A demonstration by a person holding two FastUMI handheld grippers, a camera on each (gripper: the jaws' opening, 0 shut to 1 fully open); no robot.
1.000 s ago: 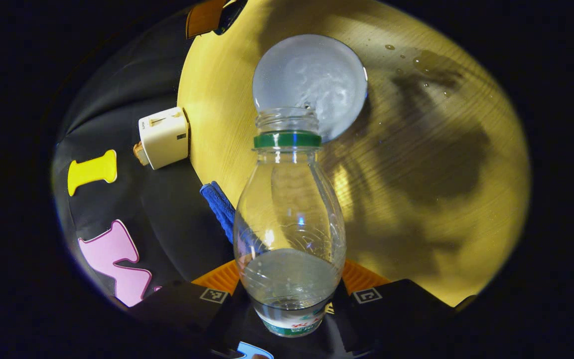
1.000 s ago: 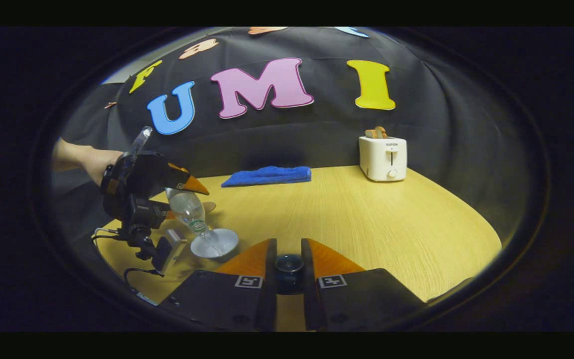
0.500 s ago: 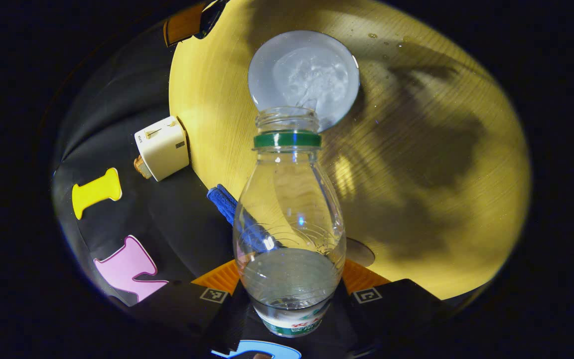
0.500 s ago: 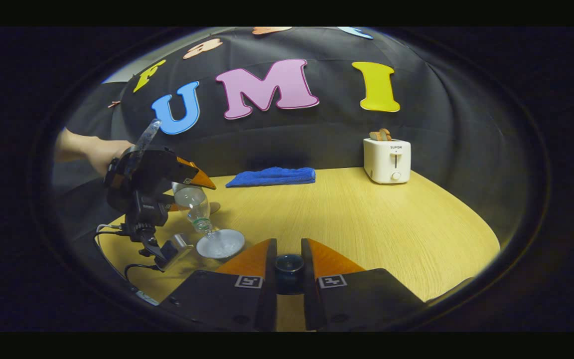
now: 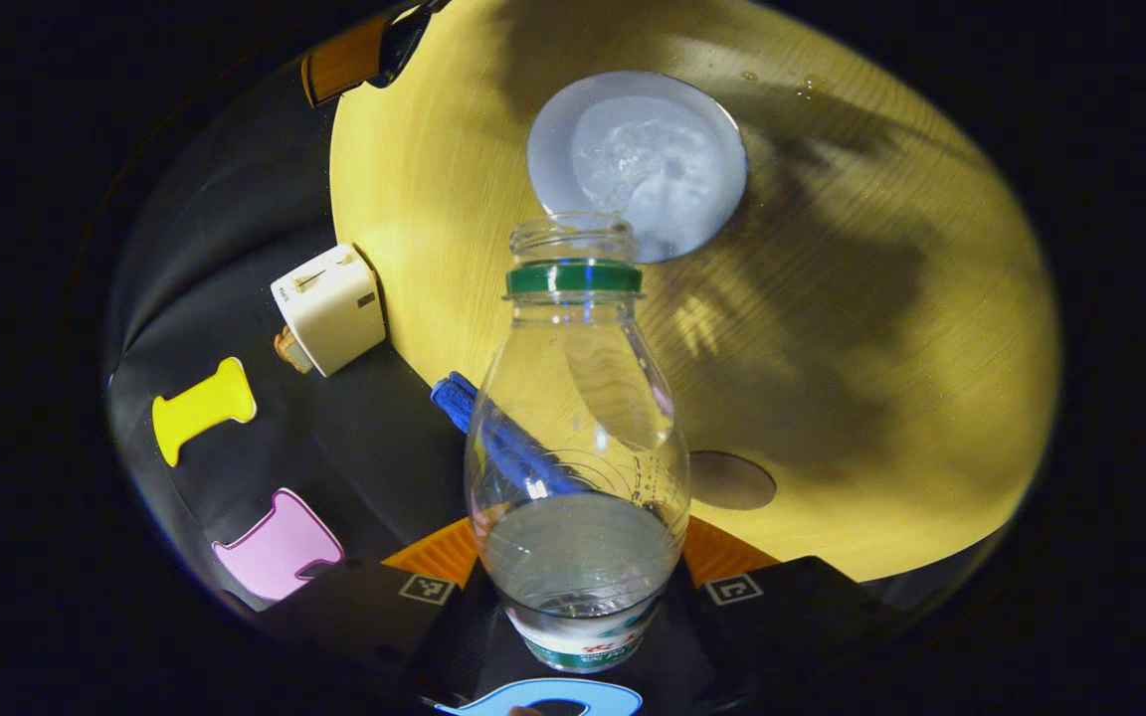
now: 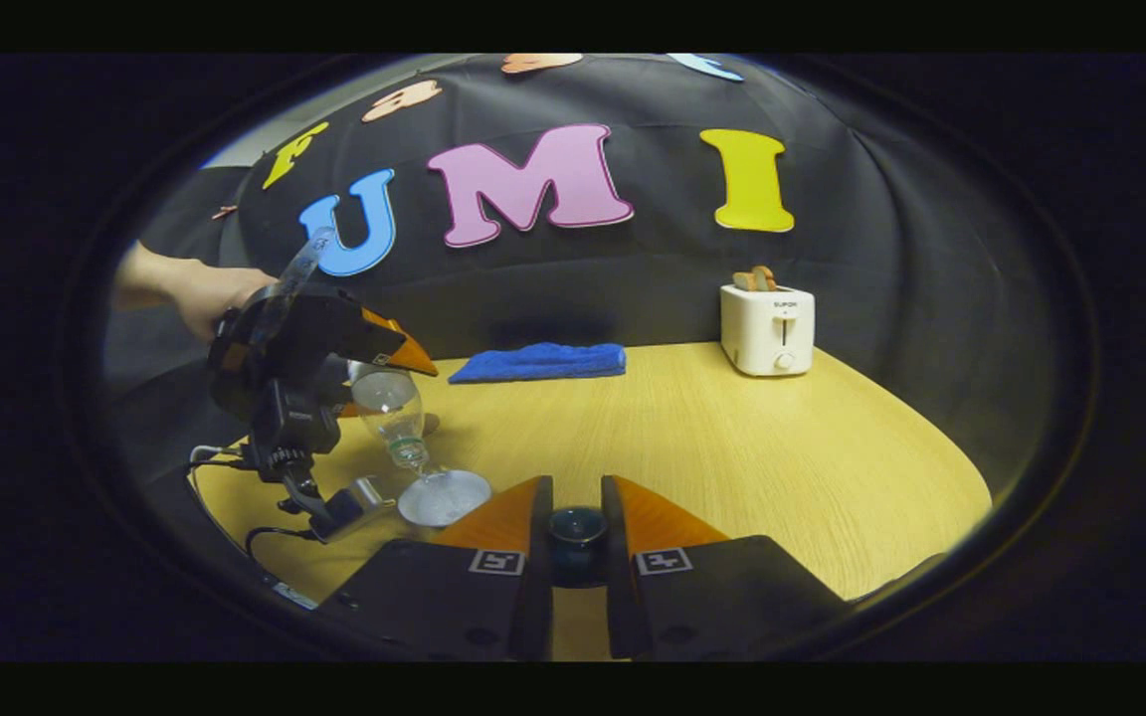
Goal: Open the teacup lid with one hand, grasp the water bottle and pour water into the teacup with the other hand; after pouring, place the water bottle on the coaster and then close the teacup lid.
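The teacup (image 5: pixel 638 164) is seen from above as a wide, round, pale vessel on the wooden table (image 5: pixel 881 328), its mouth uncovered and rippled water visible inside. The water bottle (image 5: pixel 578 447), a clear ribbed plastic body with a green neck ring and no cap, is held tilted mouth-down over the cup's near rim; it is gripped at its labelled base by the left gripper (image 5: pixel 573 597), both fingers pressed against it. Some water is retained at the bottle's base. In the right gripper view the same bottle (image 6: pixel 389 413) is seen inclined above the cup (image 6: pixel 444 497). The dark, glossy, knobbed teacup lid (image 6: pixel 576 527) is clamped between the closed fingers of the right gripper (image 6: pixel 576 542), near the cup. A flat dark round coaster (image 5: pixel 732 480) lies on the table just beside the bottle's outline.

Risk, as judged: the bottle mouth sits over the cup's edge rather than its centre, so water may be spilled onto the table; droplets (image 5: pixel 777 82) are already visible beyond the cup. The smooth plastic may slip if the grip at the base is loosened.
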